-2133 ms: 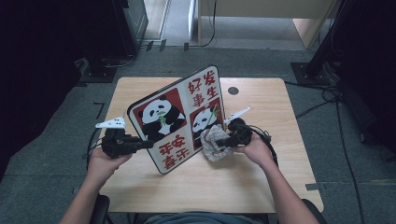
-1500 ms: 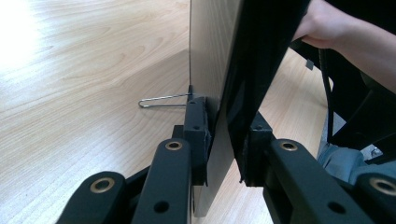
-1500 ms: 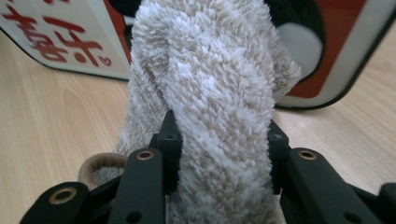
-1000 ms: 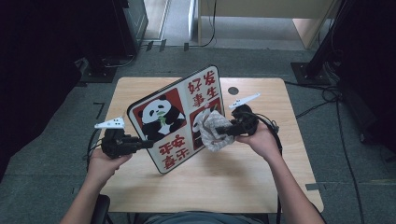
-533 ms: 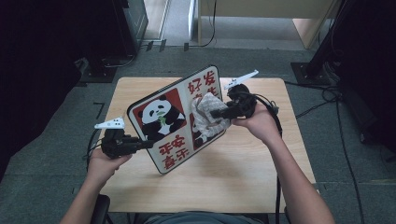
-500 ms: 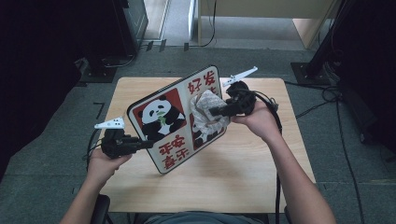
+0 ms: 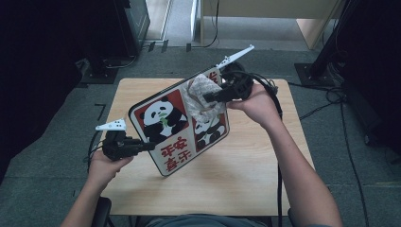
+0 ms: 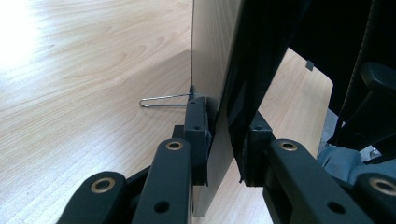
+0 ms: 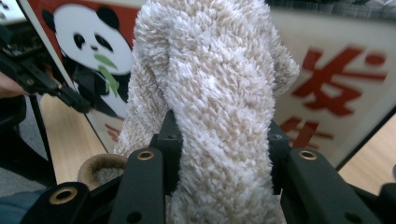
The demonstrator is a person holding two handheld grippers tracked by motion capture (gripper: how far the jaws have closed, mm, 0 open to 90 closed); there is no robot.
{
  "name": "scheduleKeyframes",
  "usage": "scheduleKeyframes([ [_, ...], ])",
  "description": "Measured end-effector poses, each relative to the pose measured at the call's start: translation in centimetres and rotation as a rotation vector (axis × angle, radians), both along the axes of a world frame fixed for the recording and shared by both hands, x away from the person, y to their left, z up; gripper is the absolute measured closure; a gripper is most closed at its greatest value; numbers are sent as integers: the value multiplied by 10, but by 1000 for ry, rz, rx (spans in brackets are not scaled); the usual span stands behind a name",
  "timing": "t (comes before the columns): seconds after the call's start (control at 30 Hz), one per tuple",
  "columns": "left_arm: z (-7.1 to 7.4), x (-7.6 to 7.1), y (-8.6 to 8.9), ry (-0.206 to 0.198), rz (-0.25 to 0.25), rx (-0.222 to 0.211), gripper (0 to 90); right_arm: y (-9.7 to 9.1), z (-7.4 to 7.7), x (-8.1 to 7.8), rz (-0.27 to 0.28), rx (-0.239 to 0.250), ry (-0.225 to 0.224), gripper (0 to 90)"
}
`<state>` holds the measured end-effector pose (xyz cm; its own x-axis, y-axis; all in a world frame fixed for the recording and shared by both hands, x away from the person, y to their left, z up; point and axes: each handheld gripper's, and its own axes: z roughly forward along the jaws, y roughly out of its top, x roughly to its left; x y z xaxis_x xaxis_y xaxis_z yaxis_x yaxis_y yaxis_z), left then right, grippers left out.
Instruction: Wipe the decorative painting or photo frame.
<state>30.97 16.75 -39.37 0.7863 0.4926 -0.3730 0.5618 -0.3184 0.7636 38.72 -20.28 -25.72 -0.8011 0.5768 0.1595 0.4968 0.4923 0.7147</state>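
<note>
High view: right tool point(image 7: 210, 97) pinches a fluffy cloth point(image 7: 201, 94) against the panda sign point(image 7: 179, 125), now at its top corner, having climbed from the sign's middle over the last second. Judged: wiping stroke nearing the upper edge. Left tool point(image 8: 224, 140) clamps the sign's edge, propping it tilted on the worktop point(image 7: 255, 175). Red Chinese characters on the sign, too small to read reliably.
</note>
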Motion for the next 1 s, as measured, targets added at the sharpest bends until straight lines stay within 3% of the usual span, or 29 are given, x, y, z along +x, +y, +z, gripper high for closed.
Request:
scheduleKeyframes([
  [0.27, 0, 0, 1, -1, -1, 0, 773, 13, 8, 6, -4, -16, -15, 623],
  [1.0, 0, 0, 1, -2, 2, 3, 773, 9, -37, -3, 14, -1, 20, 617],
])
